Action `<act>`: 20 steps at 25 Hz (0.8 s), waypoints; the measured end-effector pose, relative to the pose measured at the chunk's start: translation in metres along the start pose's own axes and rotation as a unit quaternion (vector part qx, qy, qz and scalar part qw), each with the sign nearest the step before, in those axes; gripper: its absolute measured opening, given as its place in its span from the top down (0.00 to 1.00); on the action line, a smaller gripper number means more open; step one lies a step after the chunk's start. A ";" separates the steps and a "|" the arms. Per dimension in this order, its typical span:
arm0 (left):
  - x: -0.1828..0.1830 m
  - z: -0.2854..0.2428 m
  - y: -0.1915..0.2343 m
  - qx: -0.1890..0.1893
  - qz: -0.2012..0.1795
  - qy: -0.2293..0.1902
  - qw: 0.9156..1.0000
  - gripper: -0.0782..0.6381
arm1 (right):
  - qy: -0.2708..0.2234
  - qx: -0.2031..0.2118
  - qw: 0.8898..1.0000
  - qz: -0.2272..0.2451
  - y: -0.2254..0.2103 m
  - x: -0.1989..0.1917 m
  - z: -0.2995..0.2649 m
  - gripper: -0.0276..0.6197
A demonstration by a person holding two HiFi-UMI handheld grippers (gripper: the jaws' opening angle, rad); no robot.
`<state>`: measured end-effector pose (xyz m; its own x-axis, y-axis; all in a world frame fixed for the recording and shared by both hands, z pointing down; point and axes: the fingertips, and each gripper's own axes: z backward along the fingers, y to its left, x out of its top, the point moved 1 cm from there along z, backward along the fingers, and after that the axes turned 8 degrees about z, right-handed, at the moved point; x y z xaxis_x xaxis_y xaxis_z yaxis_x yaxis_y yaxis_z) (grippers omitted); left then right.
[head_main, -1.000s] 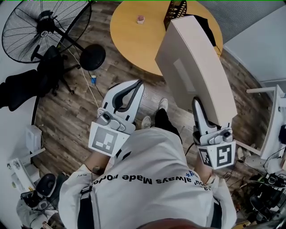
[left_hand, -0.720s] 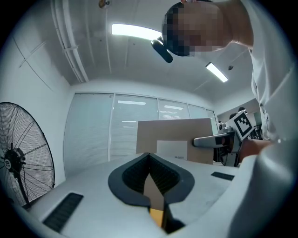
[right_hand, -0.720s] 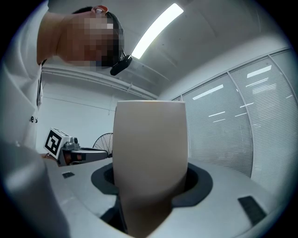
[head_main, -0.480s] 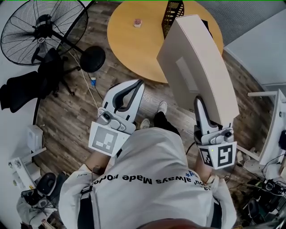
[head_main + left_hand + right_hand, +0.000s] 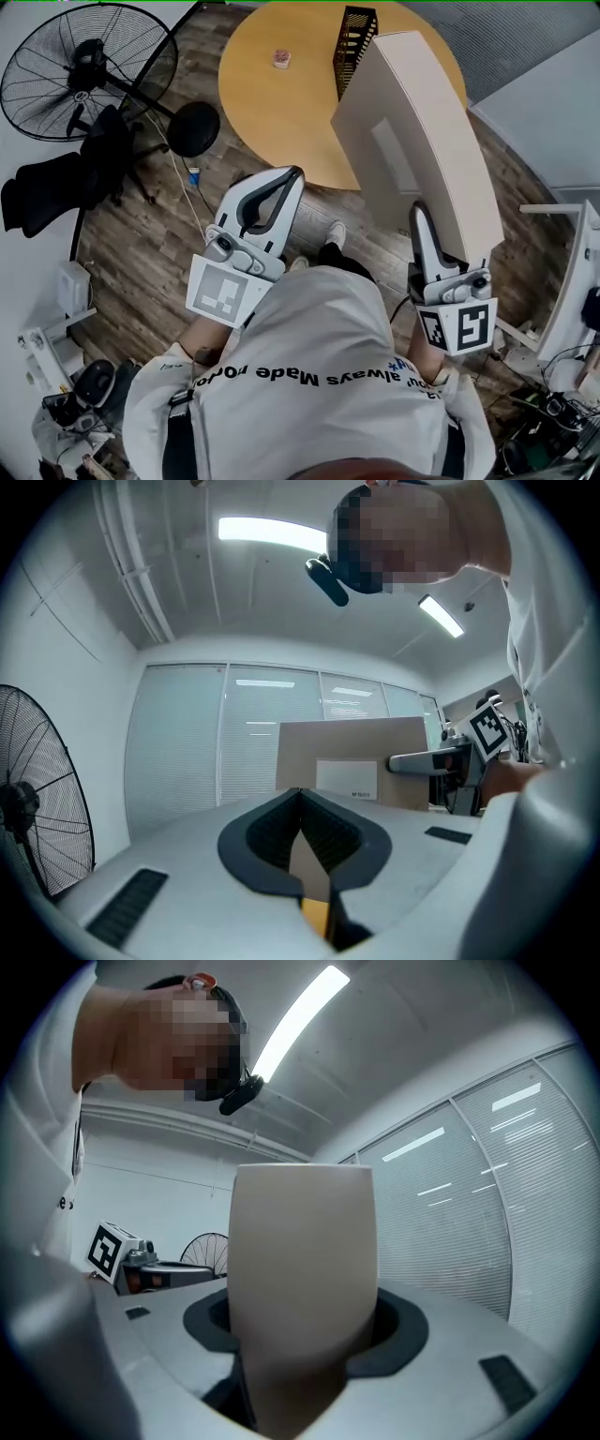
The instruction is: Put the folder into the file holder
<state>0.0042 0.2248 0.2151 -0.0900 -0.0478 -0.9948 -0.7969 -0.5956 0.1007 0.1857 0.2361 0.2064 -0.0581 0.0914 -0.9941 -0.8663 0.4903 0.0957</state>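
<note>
Black mesh file holder [image 5: 354, 37] stands by the round yellow worktop's [image 5: 272, 112] far edge. Right gripper [image 5: 420, 225] clamps a beige cardboard folder [image 5: 412, 141]; left gripper [image 5: 289, 183] is closed, empty.

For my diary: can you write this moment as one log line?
right tongs: gripping folder | left tongs: shut, empty | file holder: on table, folder not in

Your head camera looks steeply down onto the round yellow wooden tabletop [image 5: 281, 103] and the wood-plank floor [image 5: 150, 253]. The cameras on your left gripper [image 5: 294, 173] and right gripper [image 5: 415, 210] sit close behind the jaws, facing level. All three views share the tall beige cardboard folder [image 5: 412, 141]; each gripper view catches the other gripper.
</note>
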 end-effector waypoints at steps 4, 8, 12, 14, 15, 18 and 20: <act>0.001 -0.022 0.004 0.005 0.001 0.000 1.000 0.86 | -0.001 0.002 1.000 -0.004 -0.021 -0.003 -0.013 0.51; 0.001 -0.048 0.005 0.011 -0.001 0.001 1.000 0.86 | 0.000 0.007 1.000 -0.008 -0.045 -0.006 -0.025 0.51; -0.002 -0.069 0.004 0.017 -0.004 0.005 1.000 0.86 | -0.003 0.012 1.000 -0.011 -0.066 -0.010 -0.033 0.51; -0.004 -0.080 0.003 0.020 -0.005 0.006 1.000 0.86 | -0.005 0.014 1.000 -0.012 -0.076 -0.011 -0.036 0.51; -0.004 -0.085 0.003 0.022 -0.005 0.007 1.000 0.86 | -0.006 0.015 1.000 -0.013 -0.082 -0.012 -0.037 0.51; -0.006 -0.098 0.003 0.027 -0.008 0.008 1.000 0.86 | -0.007 0.019 1.000 -0.015 -0.095 -0.015 -0.043 0.51; -0.006 -0.104 0.002 0.030 -0.008 0.007 0.999 0.86 | -0.008 0.022 1.000 -0.015 -0.102 -0.016 -0.045 0.51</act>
<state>0.0656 0.1404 0.2200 -0.0683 -0.0504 -0.9964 -0.8324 -0.5476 0.0848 0.2524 0.1459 0.2108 -0.0251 0.0899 -0.9956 -0.8453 0.5298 0.0692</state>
